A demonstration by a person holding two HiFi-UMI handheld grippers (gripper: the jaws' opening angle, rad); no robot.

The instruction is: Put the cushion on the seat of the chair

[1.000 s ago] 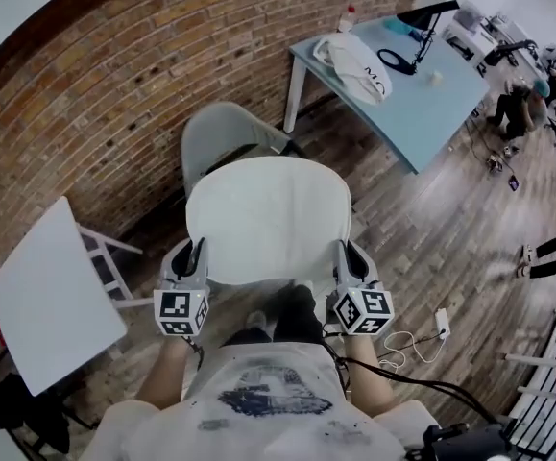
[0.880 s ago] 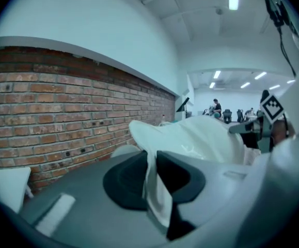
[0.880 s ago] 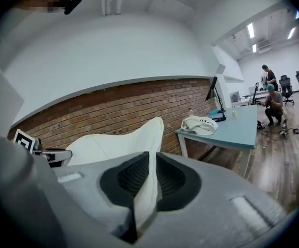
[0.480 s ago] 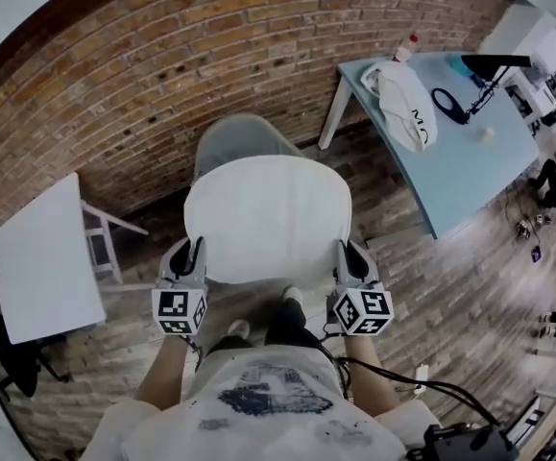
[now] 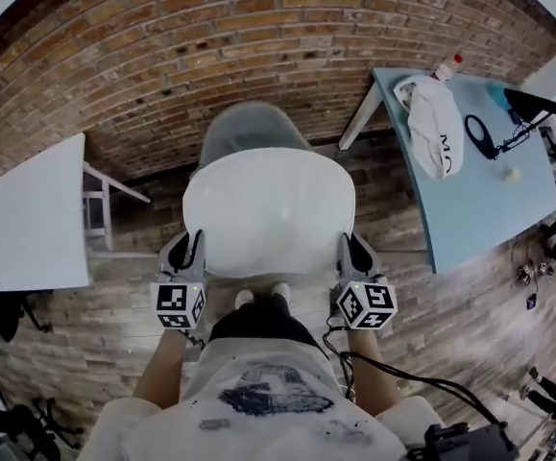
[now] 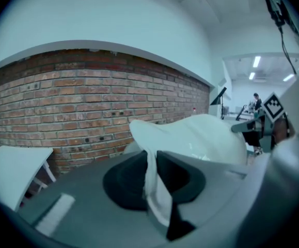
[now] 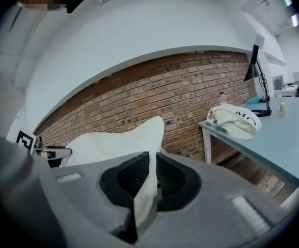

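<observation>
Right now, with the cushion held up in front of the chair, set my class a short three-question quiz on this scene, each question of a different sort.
1. True or false: only the left gripper grips the cushion; the right gripper is empty.
2. Which lies on the blue table? A. a white bag B. a book C. a plate
3. Fill in: the wall behind the chair is made of ____.
Key: 1 false, both grippers pinch its edges; 2 A; 3 brick.

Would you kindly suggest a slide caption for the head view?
Left tongs and right tongs grip opposite edges of a white cushion, a grey chair just beyond it.
</observation>
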